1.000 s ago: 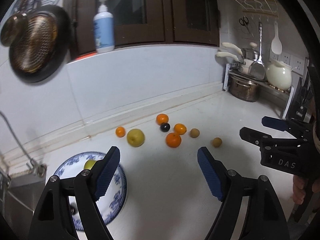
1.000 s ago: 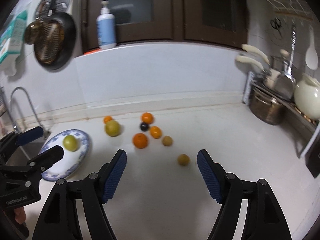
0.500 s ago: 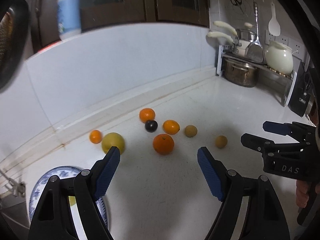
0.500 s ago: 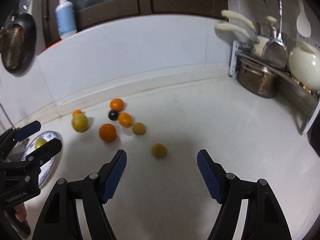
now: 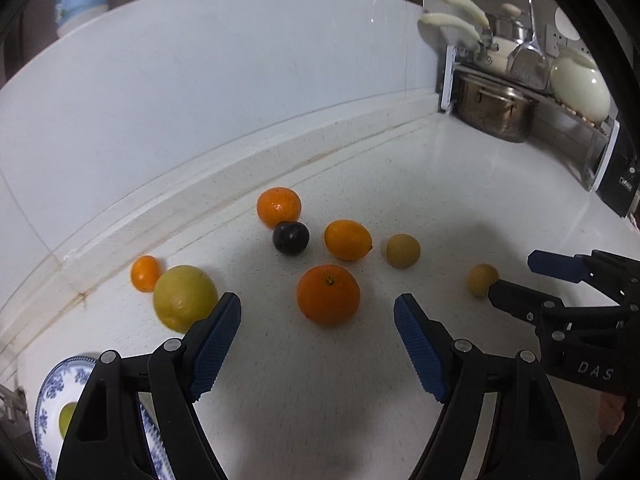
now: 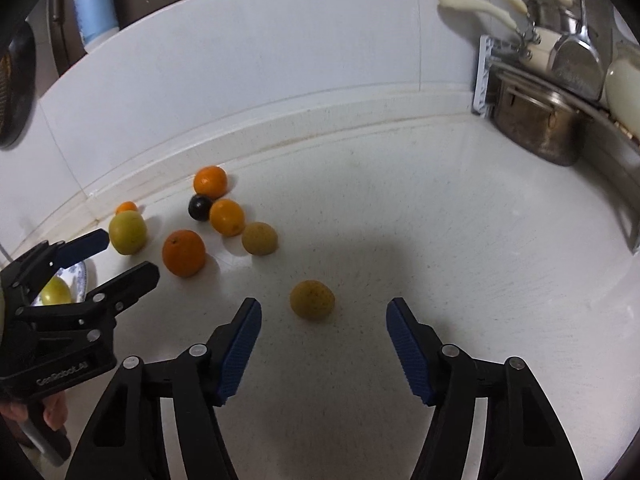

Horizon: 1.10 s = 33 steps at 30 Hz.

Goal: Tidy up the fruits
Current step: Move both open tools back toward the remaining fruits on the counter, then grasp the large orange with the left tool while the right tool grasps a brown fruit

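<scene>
Both grippers are empty with their jaws spread wide, each lined up on a different fruit on the white tabletop. The left gripper frames the big orange, which sits just ahead of and between its blue pads. The right gripper does the same with the small yellow-brown fruit that lies apart from the cluster.

The step in hand looks like a double pick-up, with the fruits bound for the blue-patterned plate at the left edge. To do it well, each gripper should slide forward until the fruit's widest part sits squarely between the pads, then close gently — round fruit rolls away if one pad touches first. The left gripper should also stay clear of the yellow-green fruit just beside its left finger, so as not to nudge it.

The left view shows the cluster close up — the dark plum touching the orange behind it — but hides most of the plate behind its own finger. The right view shows the green fruit already on the plate, and the lone fruit whole, where the left view has the other gripper's finger across its edge.
</scene>
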{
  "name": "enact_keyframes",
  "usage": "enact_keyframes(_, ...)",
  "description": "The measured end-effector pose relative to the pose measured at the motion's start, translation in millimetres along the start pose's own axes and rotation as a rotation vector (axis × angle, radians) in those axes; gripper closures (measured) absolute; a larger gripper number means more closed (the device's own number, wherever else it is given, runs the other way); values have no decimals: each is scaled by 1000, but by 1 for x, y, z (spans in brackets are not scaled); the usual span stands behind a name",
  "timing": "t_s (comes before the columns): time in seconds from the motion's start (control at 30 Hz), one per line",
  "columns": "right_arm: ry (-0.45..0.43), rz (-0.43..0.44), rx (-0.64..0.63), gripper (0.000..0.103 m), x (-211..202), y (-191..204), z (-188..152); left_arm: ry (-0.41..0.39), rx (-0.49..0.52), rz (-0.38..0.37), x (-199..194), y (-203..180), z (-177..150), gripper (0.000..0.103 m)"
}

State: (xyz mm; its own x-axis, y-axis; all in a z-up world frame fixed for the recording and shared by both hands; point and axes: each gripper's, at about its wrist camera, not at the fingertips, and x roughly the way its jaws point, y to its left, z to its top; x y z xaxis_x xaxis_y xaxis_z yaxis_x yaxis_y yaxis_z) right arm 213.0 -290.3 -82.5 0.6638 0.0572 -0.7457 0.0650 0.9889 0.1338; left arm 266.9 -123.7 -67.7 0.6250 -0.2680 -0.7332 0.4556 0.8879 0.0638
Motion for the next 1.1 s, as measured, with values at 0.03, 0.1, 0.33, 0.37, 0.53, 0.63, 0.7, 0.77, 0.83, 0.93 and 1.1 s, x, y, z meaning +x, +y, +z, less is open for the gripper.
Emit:
enact_keyframes(0.03,8,2,2,41,3,-1,0,7,-1,0,5,0,1,27)
enact_keyframes(0.1,25,8,7,45,10,-2,0,24,-6,-5,13,0,2,30)
enact_keyframes(0.33,50,27,8,53,22,-4,0,52,-22,-18,32,-3,6,36)
enact_keyframes(0.37,51,31,4,54,23,-4,0,55,-26,-18,34,-4,7,38)
enact_keyframes(0.53,62,41,-6,61,27,-3,2,83,-38,-24,42,-4,9,48)
enact_keyframes(0.63,62,38,-18,66,28,-3,3,87,-41,-23,43,-4,9,54)
enact_keyframes(0.7,62,47,-20,73,29,-3,3,96,-42,-26,44,-4,8,60)
enact_keyframes(0.77,61,47,-24,73,29,-2,3,98,-44,-30,43,-3,8,62)
enact_keyframes(0.83,57,50,-27,73,27,-2,2,97,-39,-27,40,-3,7,62)
enact_keyframes(0.93,48,61,-34,73,23,-1,2,87,-38,-34,32,-5,7,62)
enact_keyframes(1.1,26,93,-44,73,10,3,3,67,-66,-34,11,-4,4,62)
